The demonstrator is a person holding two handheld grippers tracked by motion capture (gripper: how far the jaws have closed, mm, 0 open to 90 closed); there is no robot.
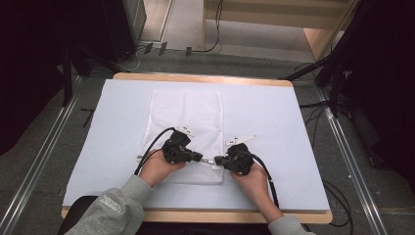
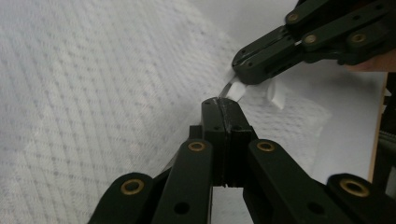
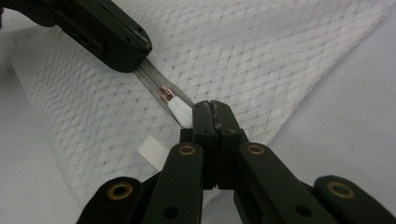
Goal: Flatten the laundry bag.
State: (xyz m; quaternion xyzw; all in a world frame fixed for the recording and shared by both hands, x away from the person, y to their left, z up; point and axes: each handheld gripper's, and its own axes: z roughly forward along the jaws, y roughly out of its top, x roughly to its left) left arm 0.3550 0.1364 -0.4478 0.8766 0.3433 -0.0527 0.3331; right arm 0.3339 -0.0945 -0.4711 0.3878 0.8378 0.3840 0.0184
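A white mesh bag (image 1: 186,115) lies flat on the white table cover (image 1: 274,127), its zipper (image 3: 152,77) along the near edge. My left gripper (image 1: 199,157) (image 2: 223,105) is shut, pinching the zipper edge of the bag. Its tip (image 3: 126,53) rests on the zipper strip in the right gripper view. My right gripper (image 1: 218,160) (image 3: 212,108) faces it from the right, shut on the white zipper pull (image 3: 180,113). The metal slider (image 3: 164,93) sits between the two tips. From the left gripper view, the right gripper (image 2: 252,65) holds the pull (image 2: 235,89) just beyond my left jaws.
A small white ribbed tag (image 3: 152,150) sticks out of the bag's near seam. The table's wooden front edge (image 1: 205,215) is close under both hands. Black cables trail from each gripper. Floor rails and dark stands flank the table.
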